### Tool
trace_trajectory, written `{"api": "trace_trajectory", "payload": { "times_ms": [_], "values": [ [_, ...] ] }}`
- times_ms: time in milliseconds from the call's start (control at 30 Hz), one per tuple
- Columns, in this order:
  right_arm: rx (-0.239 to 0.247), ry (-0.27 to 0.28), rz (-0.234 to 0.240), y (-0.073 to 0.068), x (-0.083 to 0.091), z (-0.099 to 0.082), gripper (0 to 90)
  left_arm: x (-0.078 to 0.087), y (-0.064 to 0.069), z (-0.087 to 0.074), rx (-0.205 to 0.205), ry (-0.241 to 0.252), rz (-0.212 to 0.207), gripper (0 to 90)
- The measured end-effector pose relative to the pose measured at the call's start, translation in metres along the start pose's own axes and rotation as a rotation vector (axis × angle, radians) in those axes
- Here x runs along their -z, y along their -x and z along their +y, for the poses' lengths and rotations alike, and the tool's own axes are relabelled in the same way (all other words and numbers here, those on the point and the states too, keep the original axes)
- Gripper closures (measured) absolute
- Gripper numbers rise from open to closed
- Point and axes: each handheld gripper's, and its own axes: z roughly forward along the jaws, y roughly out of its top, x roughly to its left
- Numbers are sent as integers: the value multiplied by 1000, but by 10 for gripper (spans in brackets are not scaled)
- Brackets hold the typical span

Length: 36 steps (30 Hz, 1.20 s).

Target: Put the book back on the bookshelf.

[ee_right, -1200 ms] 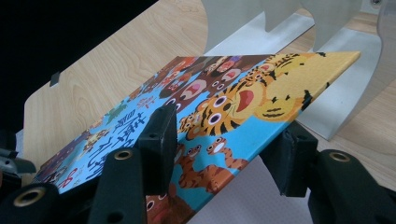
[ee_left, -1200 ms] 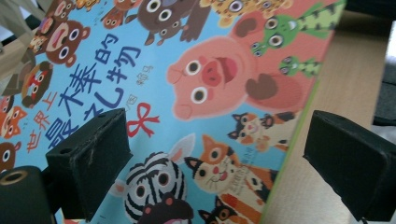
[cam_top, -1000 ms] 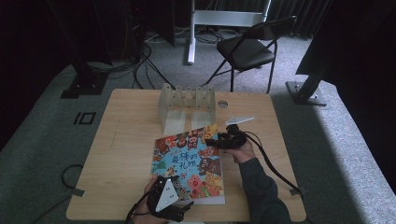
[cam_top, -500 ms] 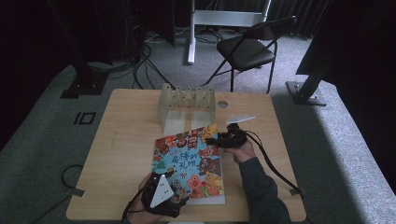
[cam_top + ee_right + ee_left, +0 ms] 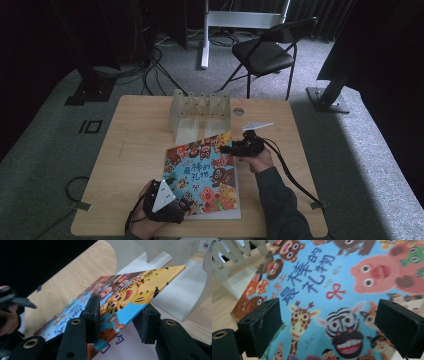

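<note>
High view first: we see a colourful picture book [image 5: 204, 177] lying on the wooden counter [image 5: 135, 150], its far corner raised toward a grey slotted rack [image 5: 199, 111] that stands near the far edge. Our right gripper [image 5: 231, 148] sits at that raised corner. From the right gripper view, the book's edge [image 5: 130, 302] passes between the two black jaws; one pad lies on the cover and the other stands under the edge, and the jaws have just been closing, though we cannot tell that both pads press yet. Our left gripper [image 5: 181, 206] rests at the near left part of the book. In the left gripper view its jaws stand wide apart, released, with the cover [image 5: 332, 290] showing between them, a zebra and a giraffe in the middle.
</note>
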Motion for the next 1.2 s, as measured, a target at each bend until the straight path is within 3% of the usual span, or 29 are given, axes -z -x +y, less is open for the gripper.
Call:
{"api": "trace_trajectory", "payload": {
  "times_ms": [333, 600, 900, 1200],
  "values": [
    [-12, -3, 23, -2, 3, 1, 622, 1, -16, -7, 47, -10, 27, 70],
    [-61, -6, 31, -2, 5, 2, 652, 1, -23, -11, 67, -18, 40, 70],
    [-59, 5, 19, -7, 8, 3, 661, 1, -30, -14, 86, -24, 45, 70],
    [-36, 50, 14, -13, 13, -2, 671, 3, -39, -19, 127, -15, 47, 85]
  ]
}}
